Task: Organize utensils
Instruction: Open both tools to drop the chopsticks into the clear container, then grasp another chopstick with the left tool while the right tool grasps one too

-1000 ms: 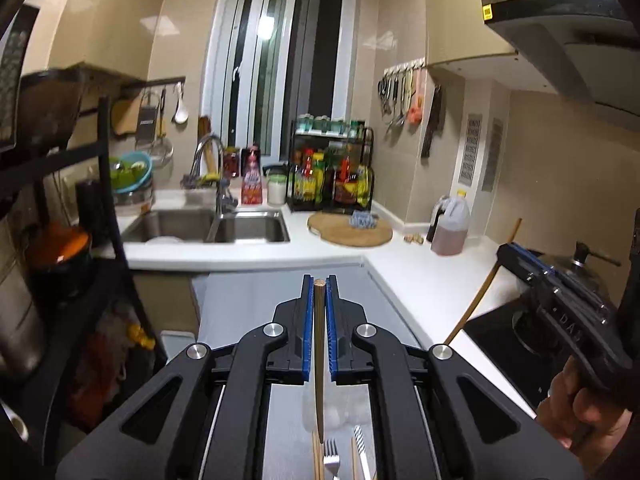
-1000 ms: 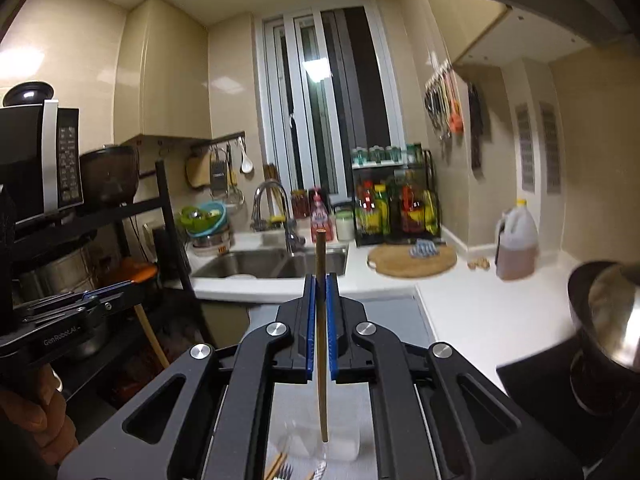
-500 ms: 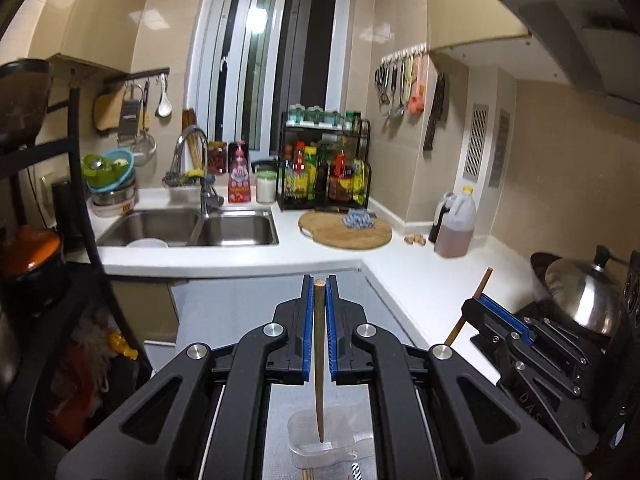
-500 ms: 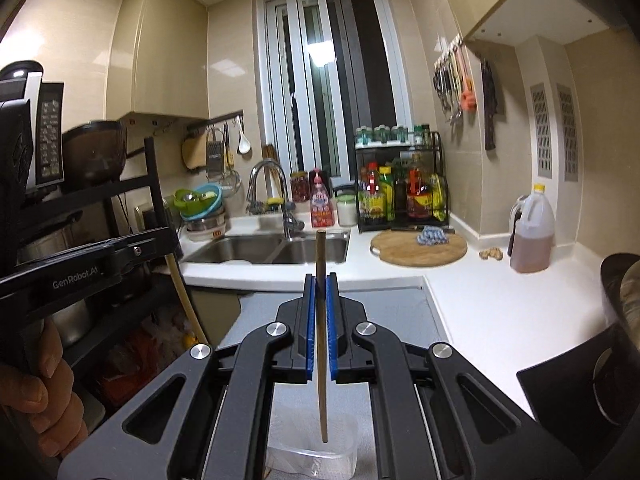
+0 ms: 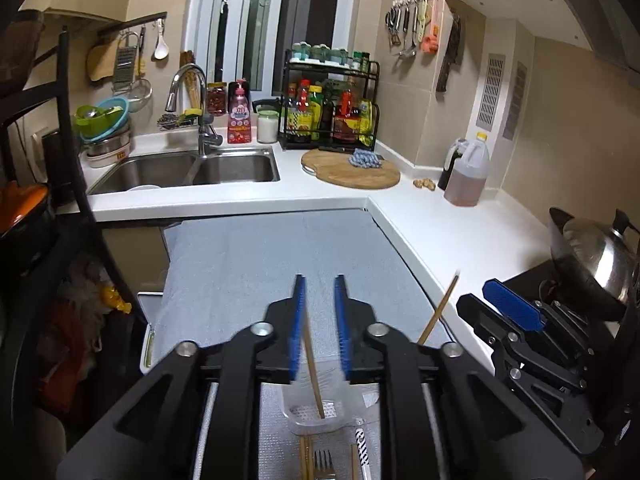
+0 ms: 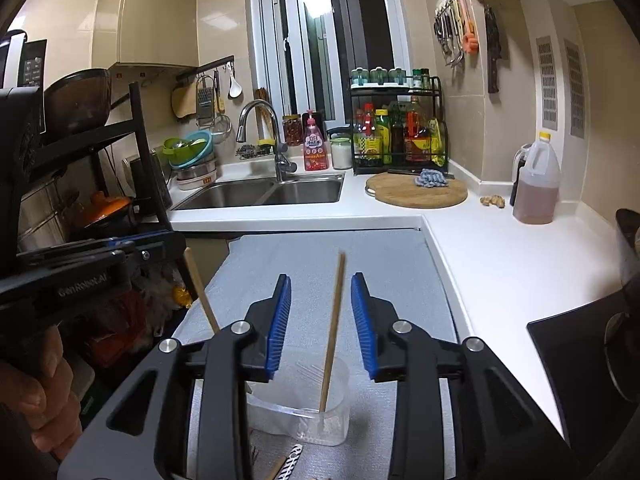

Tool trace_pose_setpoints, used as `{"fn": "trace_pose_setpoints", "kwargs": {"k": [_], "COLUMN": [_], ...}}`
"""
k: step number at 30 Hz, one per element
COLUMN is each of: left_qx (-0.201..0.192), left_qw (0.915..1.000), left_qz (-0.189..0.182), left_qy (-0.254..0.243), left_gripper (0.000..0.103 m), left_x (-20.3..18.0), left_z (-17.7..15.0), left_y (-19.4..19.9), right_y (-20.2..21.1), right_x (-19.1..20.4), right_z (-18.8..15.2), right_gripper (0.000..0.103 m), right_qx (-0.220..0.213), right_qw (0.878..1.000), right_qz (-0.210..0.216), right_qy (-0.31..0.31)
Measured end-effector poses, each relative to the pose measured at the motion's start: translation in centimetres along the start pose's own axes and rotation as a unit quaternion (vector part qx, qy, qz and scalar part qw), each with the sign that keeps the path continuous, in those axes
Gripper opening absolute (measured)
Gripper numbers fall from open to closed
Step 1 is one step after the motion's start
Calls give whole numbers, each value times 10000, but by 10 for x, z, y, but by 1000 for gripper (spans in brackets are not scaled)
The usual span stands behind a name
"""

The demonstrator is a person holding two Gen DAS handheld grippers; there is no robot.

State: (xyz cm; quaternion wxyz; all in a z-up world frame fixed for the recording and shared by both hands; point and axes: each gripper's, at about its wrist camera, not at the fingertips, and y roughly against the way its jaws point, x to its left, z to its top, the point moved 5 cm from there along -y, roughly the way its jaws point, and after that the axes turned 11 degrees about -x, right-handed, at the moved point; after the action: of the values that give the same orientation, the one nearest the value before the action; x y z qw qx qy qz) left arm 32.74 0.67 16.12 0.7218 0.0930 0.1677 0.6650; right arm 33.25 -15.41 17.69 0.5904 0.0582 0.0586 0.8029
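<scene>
Left gripper [image 5: 320, 320]: jaws opening, a wooden chopstick [image 5: 313, 372] between the blue pads, close to the left pad but not clamped, its lower end inside the clear plastic cup [image 5: 320, 412] on the grey mat [image 5: 272, 264] covering the table. Right gripper [image 6: 320, 324]: jaws opening, pads well clear of a second chopstick [image 6: 333, 332], which leans free with its tip in the same cup. A fork [image 5: 323, 465] and further chopsticks [image 5: 306, 458] lie on the mat just before the cup.
</scene>
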Motion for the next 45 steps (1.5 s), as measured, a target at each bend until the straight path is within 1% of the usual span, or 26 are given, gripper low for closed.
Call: {"fn": "trace_pose_setpoints", "kwargs": {"k": [3, 7, 10, 11, 14, 16, 17, 18, 19, 20, 21, 22, 23, 25, 26, 28, 30, 33, 35, 36, 38, 41, 43, 45], "left_qx": [-180, -488, -621, -649, -631, -578, -525, -478, -456, -420, -357, -297, -263, -119, -56, 62, 269, 546, 722, 756, 847, 973, 1087, 1051], "left_qw": [9998, 9988, 9981, 9979, 9980, 9983, 9986, 9988, 9989, 9991, 9993, 9995, 9996, 9998, 9998, 9997, 9992, 9982, 9971, 9969, 9962, 9951, 9940, 9942], "left_qz": [2, 4, 11, 14, 4, -8, -10, -7, -2, 28, 57, 79, 100, 168, 191, 213, 176, 91, 9, -35, -108, -138, -75, -12], "left_qy": [31, -1, -4, 6, 19, 42, 51, 51, 51, 57, 56, 38, 28, 6, 41, 132, 219, 223, 226, 232, 183, 78, -77, -223], "left_gripper": [22, 22, 22, 22, 22, 22, 22, 22, 22, 21, 21, 21, 21, 21, 21, 21, 21, 21, 21, 21, 21, 21, 19, 17], "left_x": [0, -1, 1, 2, 2, 4, 5, 6, 7, 9, 11, 12, 15, 18, 20, 23, 23, 18, 15, 13, 10, 4, 0, -3], "left_z": [8, 12, 4, -5, -29, -52, -70, -85, -94, -109, -129, -147, -157, -194, -209, -232, -262, -294, -310, -313, -318, -326, -333, -334], "left_y": [20, 62, 89, 102, 123, 135, 142, 146, 149, 153, 157, 160, 162, 167, 170, 173, 176, 179, 180, 180, 181, 177, 172, 173], "right_y": [18, 51, 82, 93, 121, 137, 144, 149, 155, 160, 164, 166, 168, 171, 172, 173, 172, 172, 173, 174, 175, 176, 173, 170], "right_x": [-2, -3, -3, -3, -3, 0, 0, 1, 2, 2, 3, 4, 5, 9, 14, 20, 24, 27, 27, 28, 29, 30, 32, 35], "right_z": [7, 11, 5, 0, -21, -42, -52, -62, -75, -88, -102, -113, -127, -156, -173, -199, -225, -251, -260, -263, -268, -269, -271, -276], "right_gripper": [37, 37, 37, 37, 37, 36, 31, 21, 15, 9, 8, 8, 8, 8, 10, 11, 11, 12, 14, 18, 23, 23, 23, 23], "right_qx": [-96, -281, -420, -441, -458, -389, -362, -318, -247, -194, -139, -74, 10, 214, 371, 624, 912, 1171, 1257, 1283, 1348, 1333, 1418, 1529], "right_qw": [9999, 9995, 9990, 9989, 9988, 9992, 9993, 9994, 9996, 9996, 9996, 9996, 9995, 9991, 9987, 9975, 9952, 9927, 9916, 9913, 9904, 9905, 9894, 9879], "right_qz": [-59, -101, -154, -155, -152, -111, -99, -87, -57, -59, -88, -97, -106, -143, -114, -63, -21, -13, 10, 11, 69, 113, 147, 157], "right_qy": [4, 49, 52, 27, -8, -28, -57, -103, -156, -200, -244, -271, -292, -324, -328, -330, -367, -300, -301, -293, -304, -305, -269, -185]}}
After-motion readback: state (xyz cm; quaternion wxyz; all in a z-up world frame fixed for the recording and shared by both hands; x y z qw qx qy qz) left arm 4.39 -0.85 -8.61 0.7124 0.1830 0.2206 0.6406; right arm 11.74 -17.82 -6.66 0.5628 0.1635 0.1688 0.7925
